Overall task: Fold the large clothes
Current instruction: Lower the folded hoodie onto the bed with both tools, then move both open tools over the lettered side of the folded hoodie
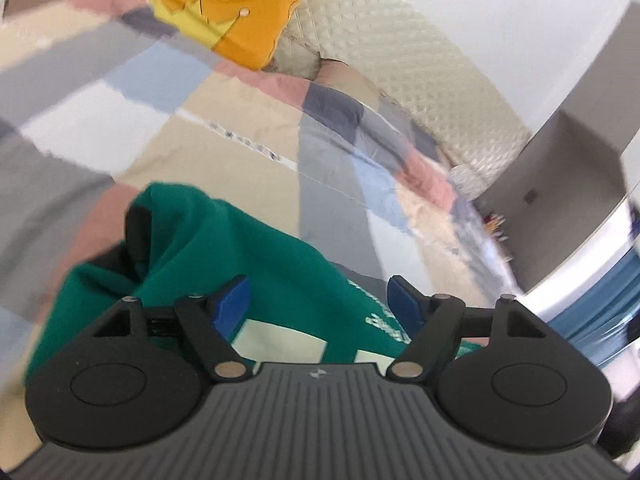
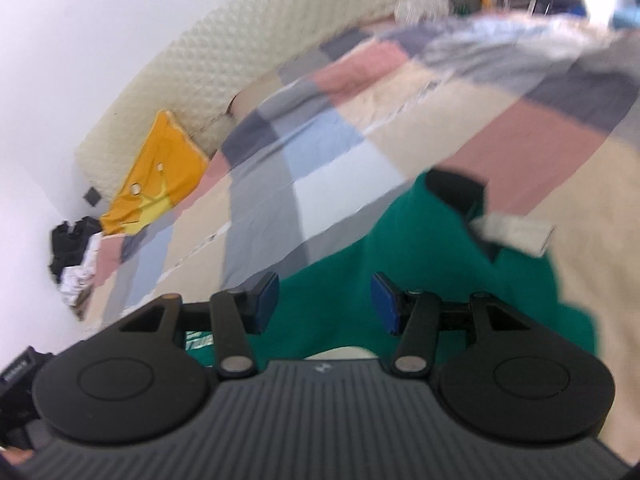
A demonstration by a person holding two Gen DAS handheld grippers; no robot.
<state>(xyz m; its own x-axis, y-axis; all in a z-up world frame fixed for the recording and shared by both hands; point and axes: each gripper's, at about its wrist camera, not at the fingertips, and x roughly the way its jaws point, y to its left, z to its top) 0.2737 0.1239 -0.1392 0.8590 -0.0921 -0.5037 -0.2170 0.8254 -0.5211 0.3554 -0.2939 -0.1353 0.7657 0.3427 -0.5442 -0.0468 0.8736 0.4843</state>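
Observation:
A green sweatshirt [image 1: 248, 256] with pale blocks and white lettering lies on a patchwork bedspread [image 1: 140, 92]. In the left wrist view my left gripper [image 1: 318, 304] is open over its printed part, blue pads apart, nothing between them. A black cuff [image 1: 138, 236] shows at the garment's far left. In the right wrist view the same green sweatshirt [image 2: 420, 248] lies under my right gripper [image 2: 325, 304], which is open and empty. A black cuff [image 2: 456, 188] and a pale label [image 2: 512, 232] show at its far end.
An orange pillow [image 1: 228, 12] with a yellow crown leans on the cream quilted headboard [image 1: 404, 52]; it also shows in the right wrist view [image 2: 160, 172]. A pile of dark and white clothes [image 2: 74, 248] lies by the wall. A grey cabinet [image 1: 560, 184] stands right.

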